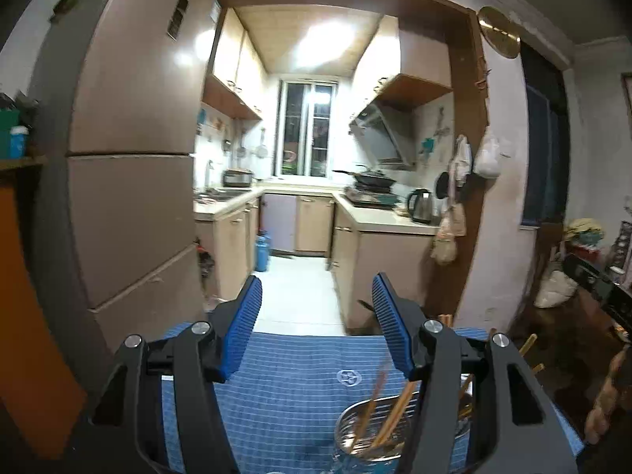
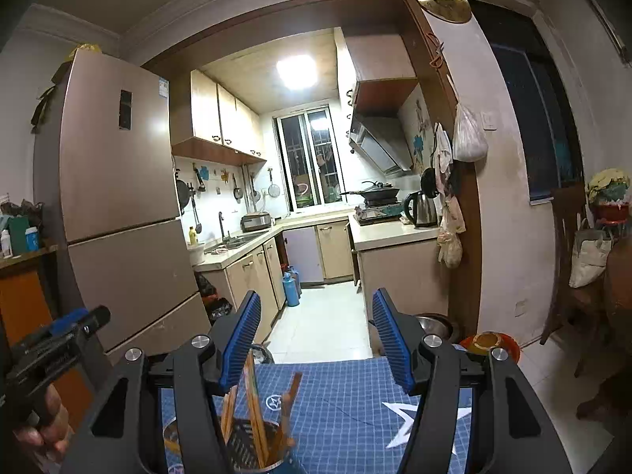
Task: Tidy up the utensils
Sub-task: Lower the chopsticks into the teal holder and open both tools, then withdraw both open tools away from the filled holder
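Blue cloth (image 2: 355, 403) edge ends before open kitchen floor (image 2: 320, 316).

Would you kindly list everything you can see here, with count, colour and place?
cloth: one, blue checked, covering the table in front
holder: one, metal, standing on the cloth
chopsticks: several, wooden, upright in the holder
fridge: one, brown, left of the kitchen doorway
kettle: one, steel, on the right counter
wok: one, black, on the stove
left gripper: open, empty
right gripper: open, empty
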A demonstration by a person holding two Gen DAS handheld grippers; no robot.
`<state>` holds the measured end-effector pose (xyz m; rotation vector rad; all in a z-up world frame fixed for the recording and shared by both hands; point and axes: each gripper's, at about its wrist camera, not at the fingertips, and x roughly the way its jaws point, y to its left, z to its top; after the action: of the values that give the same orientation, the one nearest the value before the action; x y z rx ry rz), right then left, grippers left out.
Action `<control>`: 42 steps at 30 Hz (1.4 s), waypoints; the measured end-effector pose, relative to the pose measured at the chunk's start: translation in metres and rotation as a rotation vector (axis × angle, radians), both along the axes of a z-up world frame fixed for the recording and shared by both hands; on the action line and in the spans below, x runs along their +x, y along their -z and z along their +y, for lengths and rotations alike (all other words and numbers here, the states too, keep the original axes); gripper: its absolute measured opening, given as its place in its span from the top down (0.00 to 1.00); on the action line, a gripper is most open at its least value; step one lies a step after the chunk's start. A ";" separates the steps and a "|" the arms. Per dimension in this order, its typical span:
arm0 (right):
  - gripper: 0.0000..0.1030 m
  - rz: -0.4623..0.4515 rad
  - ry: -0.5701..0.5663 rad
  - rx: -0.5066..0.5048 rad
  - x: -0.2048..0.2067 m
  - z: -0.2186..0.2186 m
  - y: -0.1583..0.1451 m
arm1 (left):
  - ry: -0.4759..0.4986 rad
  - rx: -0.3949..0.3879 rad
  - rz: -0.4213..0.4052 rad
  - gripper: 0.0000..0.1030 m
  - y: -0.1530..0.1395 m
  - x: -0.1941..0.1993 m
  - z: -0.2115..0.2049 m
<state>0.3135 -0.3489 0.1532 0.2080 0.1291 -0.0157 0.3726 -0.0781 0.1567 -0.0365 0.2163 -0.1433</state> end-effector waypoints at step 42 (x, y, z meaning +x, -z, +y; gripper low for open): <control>0.04 0.183 0.036 -0.053 -0.282 0.061 0.105 | -0.104 0.204 0.117 0.05 0.092 -0.278 -0.008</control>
<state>0.0312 -0.2876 0.0485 0.1554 0.3070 -0.0739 0.0942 -0.0858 0.0645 0.1472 0.3444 -0.0148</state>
